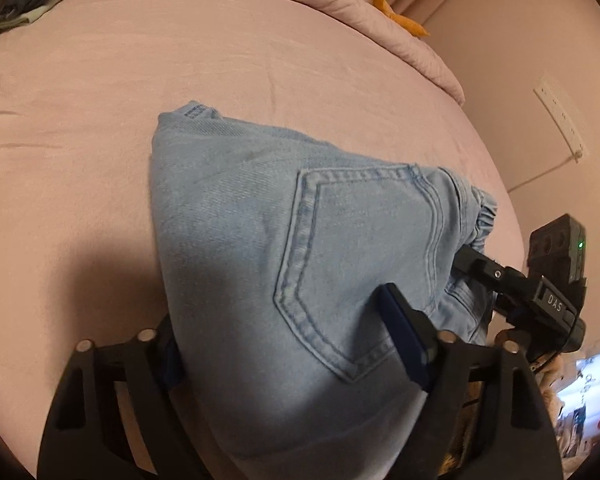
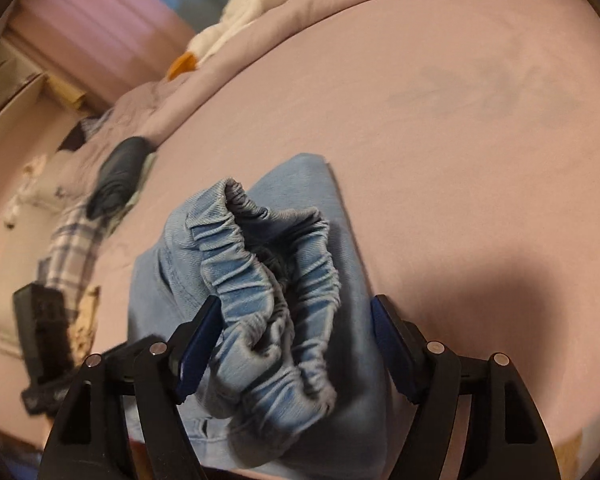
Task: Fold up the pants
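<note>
Light blue denim pants (image 1: 260, 220) lie folded in a compact bundle on the pink bed, back pocket (image 1: 360, 248) up. My left gripper (image 1: 288, 344) stands wide around the near end of the bundle; its left finger is mostly hidden under the cloth. The right gripper shows at the right of the left wrist view (image 1: 500, 276), at the waistband. In the right wrist view the elastic waistband (image 2: 268, 280) bunches up between the fingers of my right gripper (image 2: 296, 340), jaws wide apart around the cloth.
Pink bed sheet (image 1: 140, 80) all around. A pink duvet (image 1: 380, 8) and white-orange plush toy (image 2: 228, 36) at the far end. Dark folded clothes (image 2: 116, 176) and a plaid garment (image 2: 72, 240) lie at the bed edge. Wall socket (image 1: 560, 116) to the right.
</note>
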Motion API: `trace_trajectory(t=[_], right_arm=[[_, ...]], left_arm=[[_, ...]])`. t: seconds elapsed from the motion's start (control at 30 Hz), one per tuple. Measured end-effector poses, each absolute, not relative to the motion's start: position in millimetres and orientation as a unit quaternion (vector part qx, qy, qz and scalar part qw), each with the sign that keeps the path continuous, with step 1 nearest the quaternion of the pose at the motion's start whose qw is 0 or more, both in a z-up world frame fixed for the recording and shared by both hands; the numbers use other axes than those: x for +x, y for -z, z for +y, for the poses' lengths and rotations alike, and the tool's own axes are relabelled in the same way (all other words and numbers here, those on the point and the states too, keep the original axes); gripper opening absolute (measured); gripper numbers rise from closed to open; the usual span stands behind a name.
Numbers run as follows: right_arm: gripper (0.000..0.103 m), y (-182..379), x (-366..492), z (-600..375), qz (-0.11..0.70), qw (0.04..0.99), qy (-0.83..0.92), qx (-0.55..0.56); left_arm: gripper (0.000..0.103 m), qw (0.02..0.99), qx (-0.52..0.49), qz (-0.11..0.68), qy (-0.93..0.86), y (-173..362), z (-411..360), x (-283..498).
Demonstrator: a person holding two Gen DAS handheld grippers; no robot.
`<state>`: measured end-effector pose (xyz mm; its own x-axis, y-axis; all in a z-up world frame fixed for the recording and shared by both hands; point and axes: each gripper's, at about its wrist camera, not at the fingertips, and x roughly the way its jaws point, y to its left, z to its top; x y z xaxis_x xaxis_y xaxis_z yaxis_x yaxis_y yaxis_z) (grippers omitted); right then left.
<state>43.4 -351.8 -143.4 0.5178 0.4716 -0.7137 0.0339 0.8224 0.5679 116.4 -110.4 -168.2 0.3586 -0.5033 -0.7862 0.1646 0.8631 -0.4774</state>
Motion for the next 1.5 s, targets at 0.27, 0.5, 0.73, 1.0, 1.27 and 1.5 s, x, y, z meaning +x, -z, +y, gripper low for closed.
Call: trace_trajectory(t=[0.27,0.5,0.73,1.0,1.27,1.5], right_arm=[[0.055,150,46,-353,0.467,0.809,-0.193,0.299],[0.044,124,30,-327,0.444,0.834,-0.153,0.29],[0.043,82,31,-293,0.422,0.853,-0.179,0.249],[0.043,53,69,-256,0.411,0.862,-0.207,0.212],[0.043,82,105,-240,0.438,0.855,-0.165,0.223],[0.043,117,112,-243,0.47,0.84,-0.146,0.228]], left_arm=[[0.042,0.826,-0.175,0.507,0.171,159,-102,98],[0.025,0.828,-0.221,0.482,0.182,132,-72,74],[0.025,0.869,-0.201,0.42,0.168,77,-46,64],[0.025,0.888,-0.183,0.397,0.142,74,-27,99],[0.025,0.874,-0.161,0.443,0.117,119,-27,130],[0.032,0.874,-0.141,0.457,0.084,135,-30,139]])
